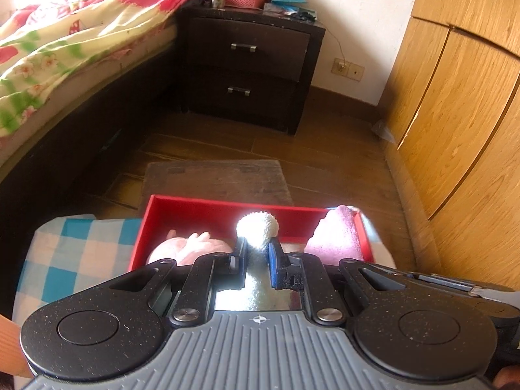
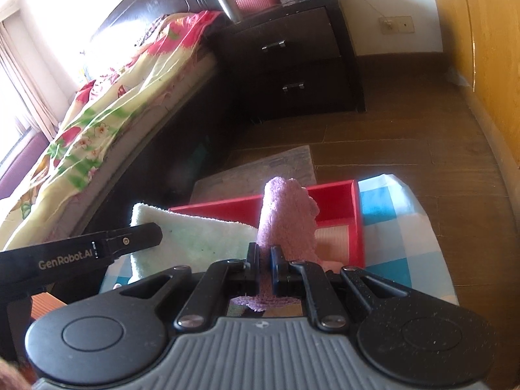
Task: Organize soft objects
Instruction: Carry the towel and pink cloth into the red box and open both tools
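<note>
Bedroom floor setup. Dark wooden bed with floral quilt [image 1: 65, 42] runs along one side, and a dark two-drawer nightstand [image 1: 247, 68] stands at its head. Light oak wardrobe doors [image 1: 455, 97] line the other side.

Work surface: a blue-and-white checked cloth [image 2: 390, 227] with a shallow red rectangular tray [image 1: 227, 211] set on it, and beyond that a grey floor mat [image 1: 221, 175].

Soft items:
- A pale green-white fleecy towel [image 2: 195, 237] is pinched at one end by the left gripper [image 1: 256, 253]. In the left wrist view that end shows as a bright white nub over the tray.
- A pink fleecy towel [image 2: 289, 214] is pinched by the right gripper [image 2: 265, 260], fingers drawn narrow on a fold. The rest stands up in a column over the tray's right part.
- A pale pink plush item [image 1: 191, 247] already lies inside the tray, at its left.

Step in hand, as judged: lowering both towels into the tray. Both grippers point downward toward it.

To do it well:
- Keep both pinches firm until the fabric rests on the tray floor, since fleece slips easily.
- Set the pink towel in the free right part, clear of the plush item.
- Lay the towels flat rather than bunched.
- Keep the two grippers apart so they don't collide, as they are close.
- Release only once the weight is carried by the tray.
</note>
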The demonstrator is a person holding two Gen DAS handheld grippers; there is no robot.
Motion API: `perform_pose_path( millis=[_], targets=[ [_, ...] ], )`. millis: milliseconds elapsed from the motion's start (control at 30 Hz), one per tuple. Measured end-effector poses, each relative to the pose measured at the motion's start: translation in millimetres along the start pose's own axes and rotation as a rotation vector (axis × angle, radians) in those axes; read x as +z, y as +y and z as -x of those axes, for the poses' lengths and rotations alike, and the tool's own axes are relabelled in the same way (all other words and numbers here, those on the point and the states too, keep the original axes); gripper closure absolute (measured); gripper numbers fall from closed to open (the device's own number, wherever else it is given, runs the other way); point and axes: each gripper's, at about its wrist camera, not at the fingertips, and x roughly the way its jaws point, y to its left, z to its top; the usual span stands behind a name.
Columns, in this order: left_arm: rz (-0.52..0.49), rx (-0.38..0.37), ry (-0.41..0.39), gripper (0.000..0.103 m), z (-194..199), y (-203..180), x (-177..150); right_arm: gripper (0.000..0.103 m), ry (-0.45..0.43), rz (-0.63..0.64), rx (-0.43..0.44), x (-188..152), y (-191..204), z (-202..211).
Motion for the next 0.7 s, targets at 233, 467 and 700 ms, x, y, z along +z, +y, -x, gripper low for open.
perform_pose_path(
  millis=[233, 467, 700],
  targets=[
    [-0.002, 0.018, 0.037, 0.083, -11.5, 5.1, -5.7, 0.103, 0.049, 0.021, -0.048, -5.8, -3.7, -19.5],
    [0.013, 0.050, 0.001, 0.034, 0.3, 11.7, -7.6, 0.071, 0.062, 0.031, -0.068, -9.0, -2.0, -20.8],
    [0.017, 0.060, 0.013, 0.036, 8.0, 15.5, -11.8, 0.071, 0.049, 0.010, -0.066, -8.6, -0.8, -11.5]
  ],
)
